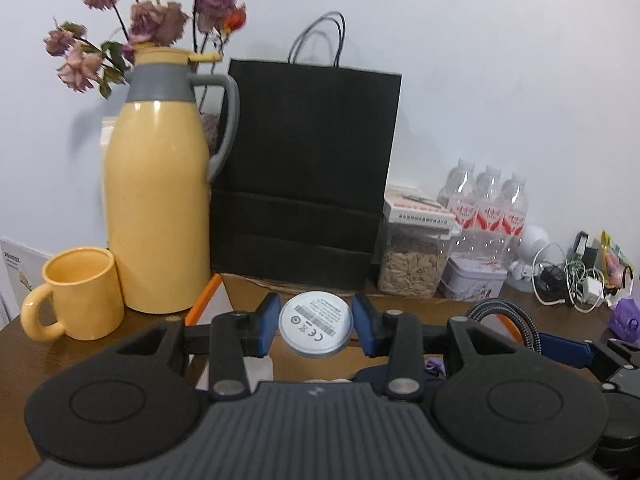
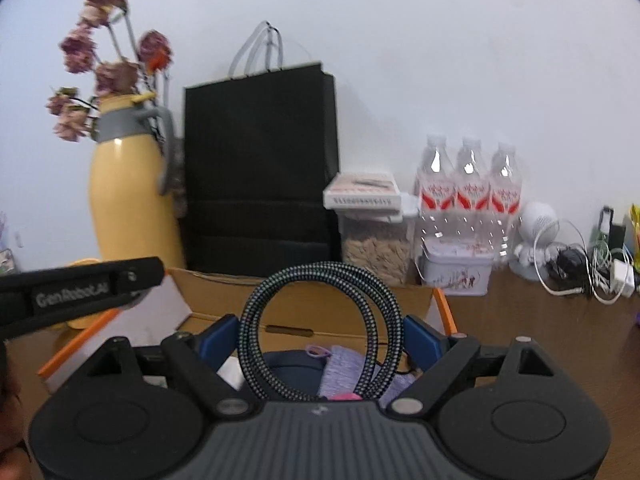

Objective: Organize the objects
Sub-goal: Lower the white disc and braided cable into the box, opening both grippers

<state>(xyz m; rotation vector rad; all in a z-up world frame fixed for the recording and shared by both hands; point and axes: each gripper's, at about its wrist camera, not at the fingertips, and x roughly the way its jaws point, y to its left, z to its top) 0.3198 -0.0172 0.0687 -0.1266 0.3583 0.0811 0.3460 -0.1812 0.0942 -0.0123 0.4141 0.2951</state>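
My left gripper (image 1: 316,326) is shut on a round white disc (image 1: 316,324) with a printed label, held above an open cardboard box (image 1: 256,284). My right gripper (image 2: 320,338) is shut on a coiled braided black-and-white cable (image 2: 320,280), held above the same box (image 2: 304,308). The cable's loop (image 1: 500,312) and the right gripper's blue finger (image 1: 564,350) show at the right of the left wrist view. Inside the box lie a dark blue item (image 2: 292,364) and a purple cloth (image 2: 344,368). The left gripper's black body (image 2: 80,292) shows at the left of the right wrist view.
Behind the box stand a yellow thermos jug (image 1: 156,200) with dried roses, a yellow mug (image 1: 76,292), a black paper bag (image 1: 304,176), a seed jar (image 1: 412,260), a tin (image 1: 472,280), water bottles (image 1: 488,208) and tangled chargers (image 1: 576,280) on the brown table (image 1: 52,352).
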